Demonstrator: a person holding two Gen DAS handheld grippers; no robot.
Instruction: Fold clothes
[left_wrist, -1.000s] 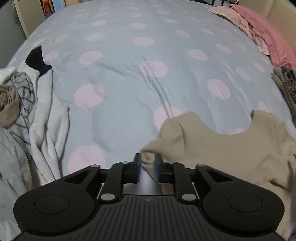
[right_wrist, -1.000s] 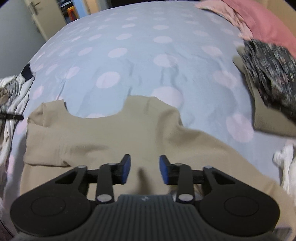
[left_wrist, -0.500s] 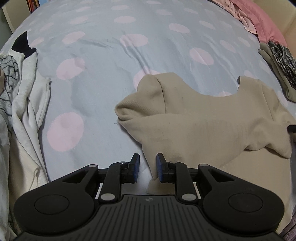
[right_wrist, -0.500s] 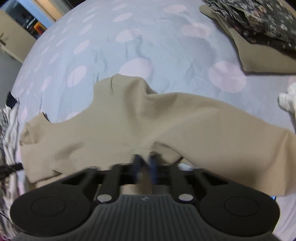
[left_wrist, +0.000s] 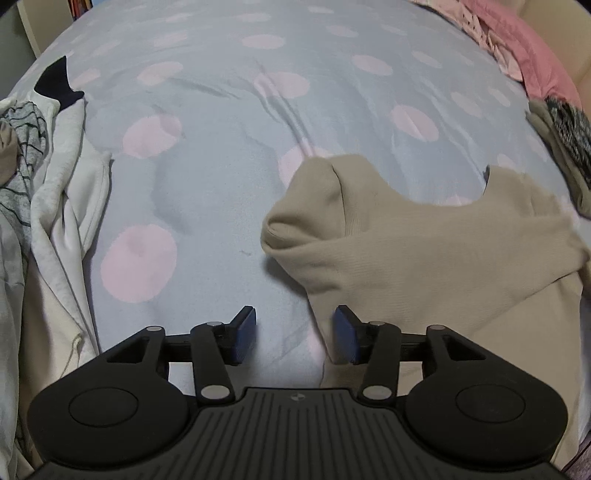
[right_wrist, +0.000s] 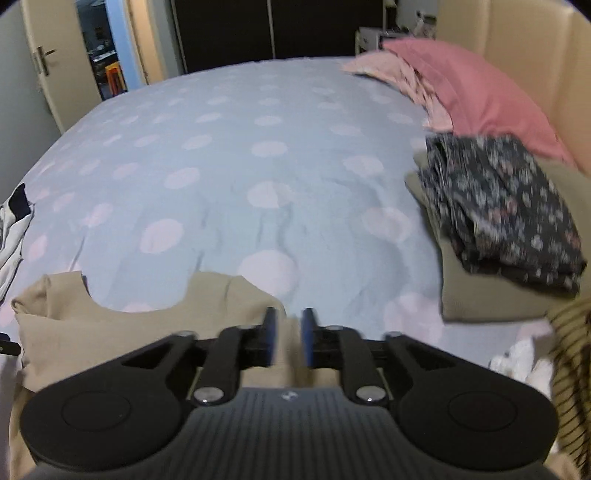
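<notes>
A beige knit top (left_wrist: 424, 251) lies on the blue bedspread with pink dots (left_wrist: 221, 129), its left sleeve folded across its body. My left gripper (left_wrist: 293, 334) is open and empty, low over the bed at the top's left edge. In the right wrist view the top (right_wrist: 147, 325) lies at the lower left, neckline facing away. My right gripper (right_wrist: 290, 338) is narrowly open over the top's right shoulder, with beige cloth showing in the small gap; I cannot tell whether it grips the cloth.
A heap of white, grey and striped clothes (left_wrist: 44, 206) lies along the left bed edge. Folded floral and olive clothes (right_wrist: 498, 229) are stacked at the right, near pink pillows (right_wrist: 469, 92). A striped garment (right_wrist: 572, 350) and white cloth (right_wrist: 524, 362) lie at the lower right.
My left gripper let go of the sleeve, opened wide and drew back left. My right gripper has tilted up from its close view of the cloth and its jaws have parted slightly.
</notes>
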